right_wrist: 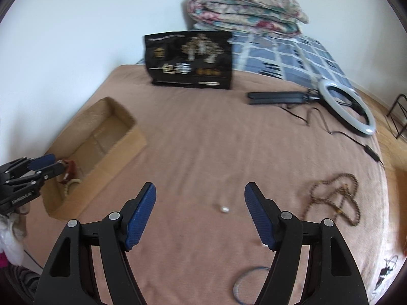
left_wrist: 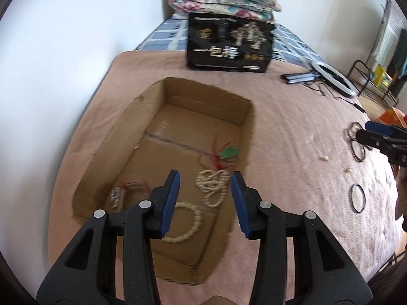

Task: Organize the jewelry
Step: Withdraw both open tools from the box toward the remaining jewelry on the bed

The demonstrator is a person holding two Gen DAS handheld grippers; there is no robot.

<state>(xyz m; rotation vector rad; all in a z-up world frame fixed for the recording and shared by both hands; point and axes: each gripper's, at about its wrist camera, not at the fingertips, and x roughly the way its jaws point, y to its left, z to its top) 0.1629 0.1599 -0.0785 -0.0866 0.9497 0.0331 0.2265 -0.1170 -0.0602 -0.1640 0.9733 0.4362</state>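
Observation:
An open cardboard box [left_wrist: 244, 117] lies on the pink blanket. Inside it are a cream bead bracelet [left_wrist: 189, 228], a white bead necklace [left_wrist: 213, 185], a green pendant on red cord [left_wrist: 229, 152] and a small silver piece [left_wrist: 115, 197]. My left gripper [left_wrist: 205, 178] hangs open above the box's near end with nothing between its pads. Over the bare blanket, my right gripper [right_wrist: 200, 188] is open and holds nothing. A small white bead [right_wrist: 224, 209] lies just beyond it. A brown bead necklace [right_wrist: 333, 198] is sprawled to its right, and a thin bluish ring [right_wrist: 241, 279] lies below it.
Dark bracelets [left_wrist: 356, 147] and a black ring [left_wrist: 357, 198] lie on the blanket right of the box. At the back stand a black printed bag [right_wrist: 189, 59] and a folded floral quilt [right_wrist: 246, 10]. A ring light [right_wrist: 348, 106] with its cable lies far right.

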